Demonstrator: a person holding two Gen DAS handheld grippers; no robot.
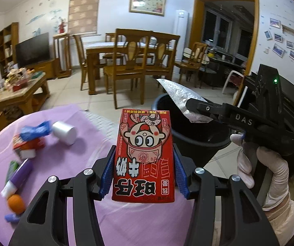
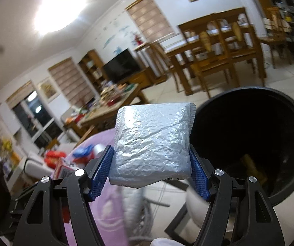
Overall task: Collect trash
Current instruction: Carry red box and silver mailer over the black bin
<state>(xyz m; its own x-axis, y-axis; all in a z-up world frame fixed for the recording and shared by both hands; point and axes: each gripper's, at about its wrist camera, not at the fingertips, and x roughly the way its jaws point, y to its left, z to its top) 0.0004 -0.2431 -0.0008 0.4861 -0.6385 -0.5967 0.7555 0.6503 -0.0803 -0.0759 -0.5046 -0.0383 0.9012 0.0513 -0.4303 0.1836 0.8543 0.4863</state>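
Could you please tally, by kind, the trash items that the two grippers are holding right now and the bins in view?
Red milk carton, in the left gripper: 1
Silver bubble mailer, in the right gripper: 1
Black trash bin: 1
Total: 3

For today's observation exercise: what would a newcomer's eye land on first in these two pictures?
First, the bright red milk carton clamped in the left gripper over the purple tablecloth. Next, the silver bubble mailer held by the right gripper, beside the black trash bin.
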